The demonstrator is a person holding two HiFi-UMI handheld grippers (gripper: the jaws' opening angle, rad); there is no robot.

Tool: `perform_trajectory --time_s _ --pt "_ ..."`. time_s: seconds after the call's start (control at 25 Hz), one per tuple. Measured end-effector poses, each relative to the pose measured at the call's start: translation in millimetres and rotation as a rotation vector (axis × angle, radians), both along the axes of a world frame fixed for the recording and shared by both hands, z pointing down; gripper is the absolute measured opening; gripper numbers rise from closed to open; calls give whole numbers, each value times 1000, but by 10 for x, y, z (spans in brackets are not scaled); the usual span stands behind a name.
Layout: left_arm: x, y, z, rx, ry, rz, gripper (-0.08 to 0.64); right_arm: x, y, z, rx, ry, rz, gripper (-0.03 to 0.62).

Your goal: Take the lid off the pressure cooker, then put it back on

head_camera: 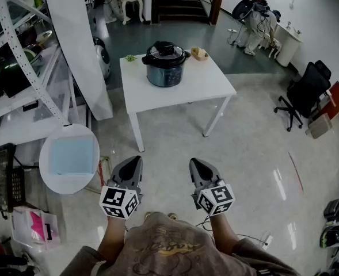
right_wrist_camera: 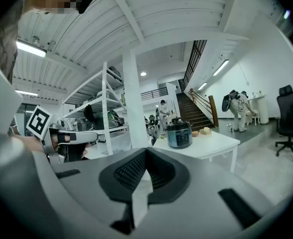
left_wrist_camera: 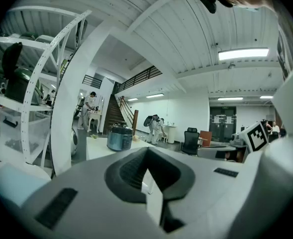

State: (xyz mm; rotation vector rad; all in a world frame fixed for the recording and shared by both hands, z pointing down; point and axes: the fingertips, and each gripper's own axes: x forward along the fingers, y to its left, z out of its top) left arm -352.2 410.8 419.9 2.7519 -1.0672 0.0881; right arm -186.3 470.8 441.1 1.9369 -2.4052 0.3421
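Cooker [head_camera: 166,68], lid [head_camera: 166,50] on, stands on a table [head_camera: 212,85] at 12 o'clock. Left gripper [head_camera: 133,161] and right gripper [head_camera: 194,163], at 6 o'clock, are closed tight and empty (too far off to reach).

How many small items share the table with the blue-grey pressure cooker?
2: a small green item at the white table's back left, a tan basket back right, maybe another piece beside it. The pressure cooker may hide more.

White square tabletop [head_camera: 206,85] on thin white legs [head_camera: 137,132], standing on a glossy pale floor [head_camera: 255,154], lidded pressure cooker [head_camera: 166,69] near its far middle, small green item [head_camera: 130,58] at far-left corner, small tan dish [head_camera: 199,53] at far-right corner.
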Motion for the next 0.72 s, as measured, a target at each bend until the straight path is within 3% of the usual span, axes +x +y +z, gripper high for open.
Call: perform_trajectory --time_s 0.36,0.72 --pt "-70 -178 48 5 -8 16 3 -18 -134 16 4 13 46 -5" --pt "-204 -433 167 -5 -21 83 3 -296 -205 206 -33 44 54 -5"
